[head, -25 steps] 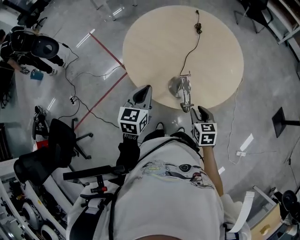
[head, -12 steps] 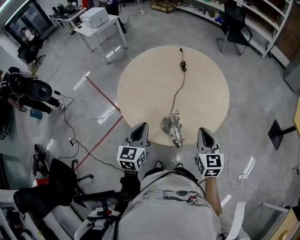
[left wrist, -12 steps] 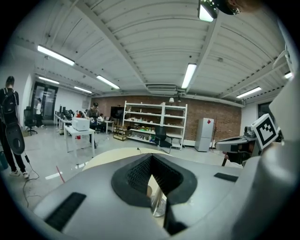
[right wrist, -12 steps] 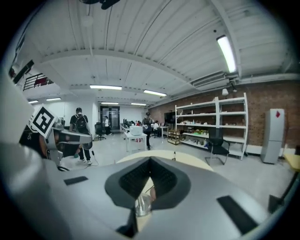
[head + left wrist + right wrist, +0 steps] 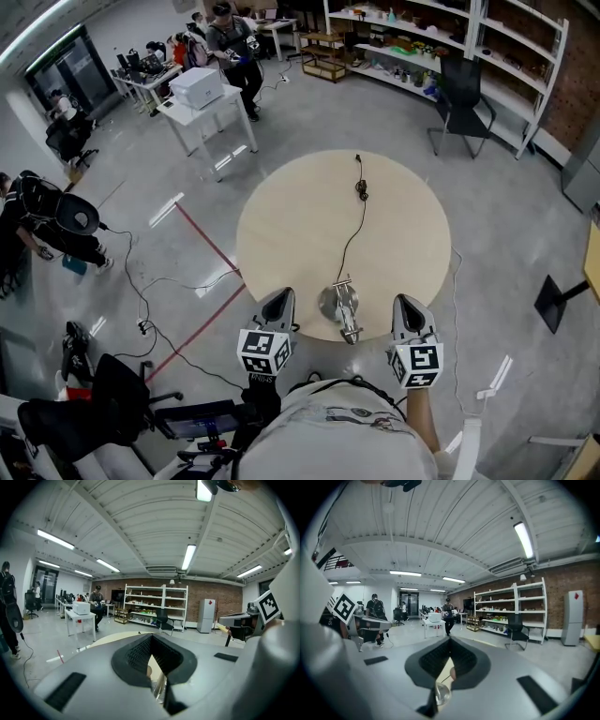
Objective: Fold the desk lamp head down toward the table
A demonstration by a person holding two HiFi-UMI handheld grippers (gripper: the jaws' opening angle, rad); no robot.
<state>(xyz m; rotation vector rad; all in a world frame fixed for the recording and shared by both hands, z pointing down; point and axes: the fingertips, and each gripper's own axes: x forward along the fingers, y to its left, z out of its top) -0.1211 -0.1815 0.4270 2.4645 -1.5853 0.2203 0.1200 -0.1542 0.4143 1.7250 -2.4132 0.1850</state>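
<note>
The silver desk lamp [image 5: 340,308] stands at the near edge of the round table [image 5: 291,225]. Its arm and head lie low over its round base. Its black cord [image 5: 359,202] runs to the far side. My left gripper [image 5: 279,305] hovers left of the lamp and my right gripper [image 5: 408,309] right of it, both apart from it and empty. In the left gripper view the left gripper [image 5: 151,637] looks shut, with a strip of the lamp [image 5: 159,686] showing in the slit below. The right gripper [image 5: 449,640] is shut, with the lamp base [image 5: 441,693] glimpsed beneath.
A white desk with a box [image 5: 199,94] stands beyond the table, a black chair [image 5: 461,94] at the far right, and shelves [image 5: 441,37] along the back wall. People [image 5: 230,28] stand at the back, another person [image 5: 47,220] at left. Cables and red tape [image 5: 202,234] cross the floor.
Both grippers have risen and drawn back from the lamp. The right one was beside the lamp head a second ago and now stands apart. The head view has tilted up over the room.
</note>
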